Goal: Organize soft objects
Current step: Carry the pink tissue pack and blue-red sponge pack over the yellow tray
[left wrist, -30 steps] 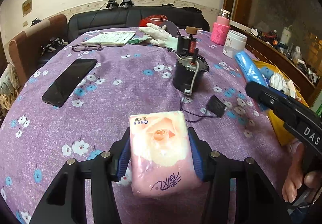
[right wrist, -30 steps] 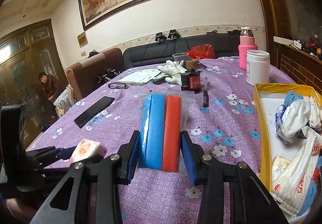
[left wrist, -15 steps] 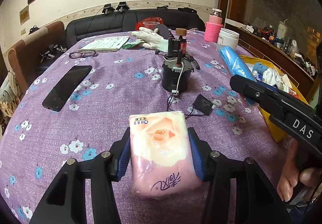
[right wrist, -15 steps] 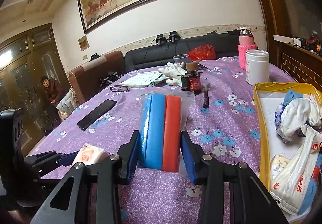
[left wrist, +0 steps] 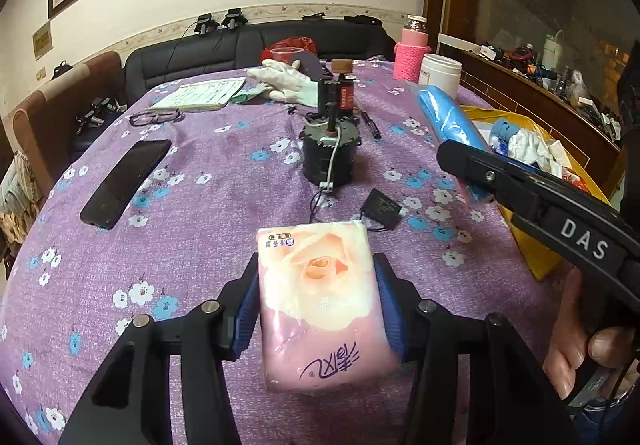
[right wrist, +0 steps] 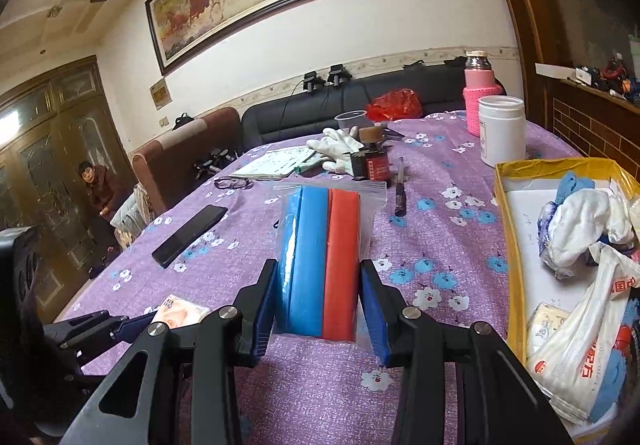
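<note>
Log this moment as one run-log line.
left gripper: shut on tissue pack | right gripper: shut on bagged sponges | yellow tray: partly filled | both items above table

surface: purple floral tablecloth (left wrist: 224, 181) | on it: phone (left wrist: 126, 181), glasses (left wrist: 156, 118), notebook (left wrist: 204, 95), yellow tray (right wrist: 505, 245)

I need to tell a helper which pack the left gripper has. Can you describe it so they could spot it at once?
On the purple flowered tablecloth, look at the near edge, in front of the black motor with its white wire. There the left gripper is shut on a soft tissue pack. It is the only pale pink thing there, printed with a large peach rose.
</note>
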The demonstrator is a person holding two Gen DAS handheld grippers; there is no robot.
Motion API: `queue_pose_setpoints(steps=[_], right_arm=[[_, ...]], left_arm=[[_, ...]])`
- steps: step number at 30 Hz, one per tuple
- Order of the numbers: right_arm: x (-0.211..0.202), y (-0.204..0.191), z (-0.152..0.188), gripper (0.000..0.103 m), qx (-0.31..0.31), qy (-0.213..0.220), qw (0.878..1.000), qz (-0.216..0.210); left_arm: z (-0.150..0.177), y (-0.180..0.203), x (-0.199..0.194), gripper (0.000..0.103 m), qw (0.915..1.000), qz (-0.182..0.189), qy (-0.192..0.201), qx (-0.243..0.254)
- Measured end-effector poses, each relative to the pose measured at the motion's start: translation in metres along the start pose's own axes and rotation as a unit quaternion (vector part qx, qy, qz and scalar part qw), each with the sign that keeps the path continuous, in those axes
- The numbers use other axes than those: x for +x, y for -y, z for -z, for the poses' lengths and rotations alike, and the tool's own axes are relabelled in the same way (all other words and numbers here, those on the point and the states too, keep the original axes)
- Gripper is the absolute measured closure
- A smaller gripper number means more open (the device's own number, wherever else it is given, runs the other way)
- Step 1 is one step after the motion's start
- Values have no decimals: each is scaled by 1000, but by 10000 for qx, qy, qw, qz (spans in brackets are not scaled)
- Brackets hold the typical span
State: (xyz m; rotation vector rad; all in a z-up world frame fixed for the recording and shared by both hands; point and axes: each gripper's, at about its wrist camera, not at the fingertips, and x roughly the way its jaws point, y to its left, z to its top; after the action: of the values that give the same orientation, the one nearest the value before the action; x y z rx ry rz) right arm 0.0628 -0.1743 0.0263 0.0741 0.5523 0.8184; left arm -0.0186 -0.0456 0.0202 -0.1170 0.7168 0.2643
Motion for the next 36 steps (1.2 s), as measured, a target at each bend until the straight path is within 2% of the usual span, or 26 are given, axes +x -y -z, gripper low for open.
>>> queue_pose_setpoints(steps=[9,16,21,28,32,36], right_arm=[[-21,12,-5,60,203,186,9996,3],[-62,42,-3,60,496,310,9982,162],[-109,83,0,60,774,548,9931,693],[-167,151,11,60,1323,747,9733,1718],[-178,173,18,60,1584,695,9657,1938],[-176,183,20,60,1594,565,9649,2010]], left_arm=[[-7,20,-7,52,9998,44,94,166],[-20,44,-5,52,9991,292,146,270],[-39,85,-3,52,9958,710,236,526],[-60,164,6,52,9842,1417,234,1038],[-59,205,18,51,9761,1754,193,1265],[-54,231,39,51,9725,1838,17,1429]])
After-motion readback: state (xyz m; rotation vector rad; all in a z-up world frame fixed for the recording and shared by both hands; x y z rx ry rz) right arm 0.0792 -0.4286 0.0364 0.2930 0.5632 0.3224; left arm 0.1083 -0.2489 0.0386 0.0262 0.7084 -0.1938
